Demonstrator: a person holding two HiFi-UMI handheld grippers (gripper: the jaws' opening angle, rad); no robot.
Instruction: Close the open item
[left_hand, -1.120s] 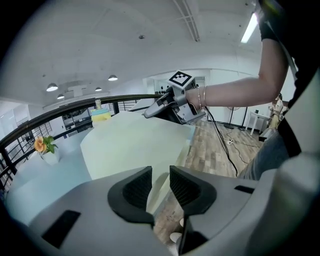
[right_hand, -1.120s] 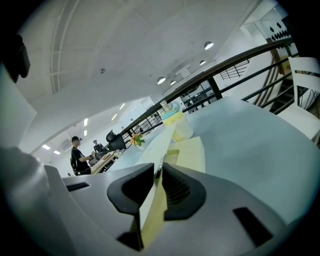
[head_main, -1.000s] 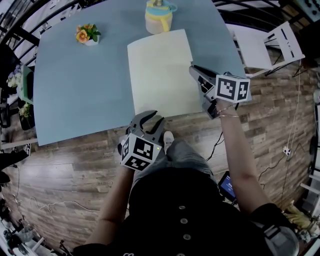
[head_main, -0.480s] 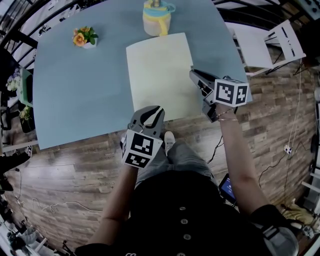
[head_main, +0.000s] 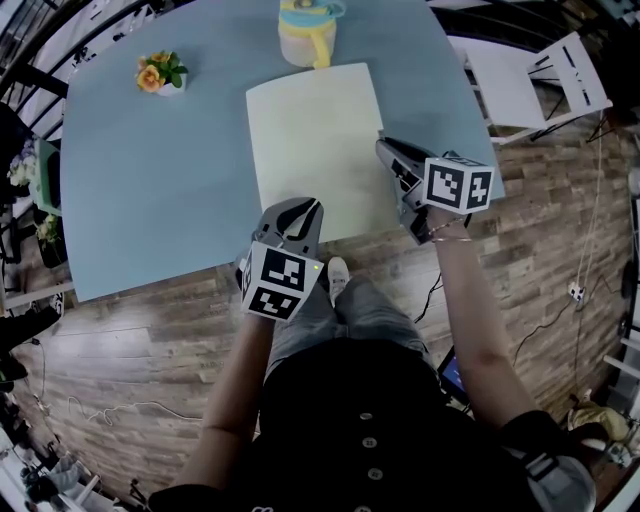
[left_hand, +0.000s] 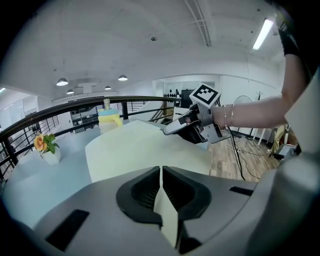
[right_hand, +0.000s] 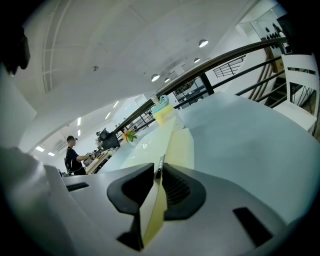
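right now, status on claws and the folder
Left claw just closed on folder near edge. Right claw shut on its right edge. Folder looks flat on table. Cup, flower pot stand clear.

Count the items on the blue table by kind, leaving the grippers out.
pale yellow folder: 1
yellow jug with blue lid: 1
small flower pot: 1
Total: 3

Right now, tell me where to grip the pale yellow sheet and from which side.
Probably its thin edges, coming in low from the near side: the sheet lies flat on the table, so only a rim fits between jaws. The left hand-held gripper, whose jaws have just been closing, pinches the near edge; the right hand-held gripper pinches the right edge.
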